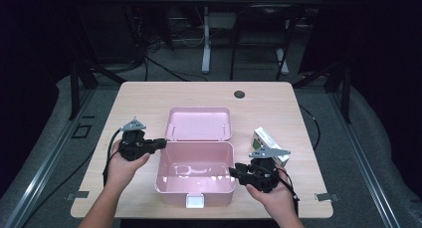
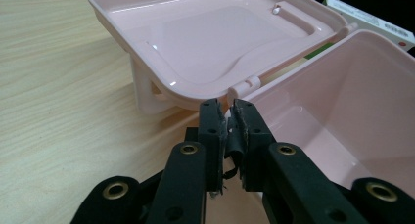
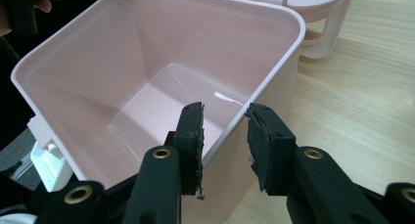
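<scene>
Left gripper clenched on the open pink box's rim; right gripper parted, straddling the opposite wall.

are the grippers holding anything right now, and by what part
The left gripper looks shut on the pink box at its left wall's rim. The right gripper is open astride the right rim, gripping nothing.

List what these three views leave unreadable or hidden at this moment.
- Small carton: print too small in the high view; the pink box and its lid cover most of it in the left gripper view.
- Right tool: its jaws straddle the box wall, but contact with it cannot be judged.
- Left tool: jaws nearly closed at the box rim; a grip cannot be confirmed.
- White latch: partly hidden behind the box corner.
</scene>
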Tool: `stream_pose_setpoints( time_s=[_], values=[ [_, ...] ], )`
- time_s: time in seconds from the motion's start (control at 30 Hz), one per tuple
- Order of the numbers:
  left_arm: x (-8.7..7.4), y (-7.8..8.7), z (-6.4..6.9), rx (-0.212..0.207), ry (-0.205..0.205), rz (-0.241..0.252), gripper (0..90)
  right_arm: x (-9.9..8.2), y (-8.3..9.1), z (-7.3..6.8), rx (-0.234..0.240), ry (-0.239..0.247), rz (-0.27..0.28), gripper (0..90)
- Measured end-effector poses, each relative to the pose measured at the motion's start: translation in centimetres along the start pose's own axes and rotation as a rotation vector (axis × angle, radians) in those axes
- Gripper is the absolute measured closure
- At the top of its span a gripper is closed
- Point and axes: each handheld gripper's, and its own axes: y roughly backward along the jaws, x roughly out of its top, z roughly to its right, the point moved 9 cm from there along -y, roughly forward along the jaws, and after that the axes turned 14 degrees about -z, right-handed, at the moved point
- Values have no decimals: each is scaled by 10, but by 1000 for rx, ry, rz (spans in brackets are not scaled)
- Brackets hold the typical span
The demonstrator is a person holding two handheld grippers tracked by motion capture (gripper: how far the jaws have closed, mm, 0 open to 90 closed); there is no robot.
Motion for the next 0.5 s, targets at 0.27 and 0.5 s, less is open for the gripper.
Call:
stream_pose_setpoints(
  time_s=[0.27, 0.5],
  values=[
    [-3, 9, 0, 1, 5, 14, 700, 4, 9, 1, 4, -5, 33, 638],
    [-5, 9, 3, -1, -18, 6, 606, 9, 19, 6, 14, -22, 93, 593]
  ],
)
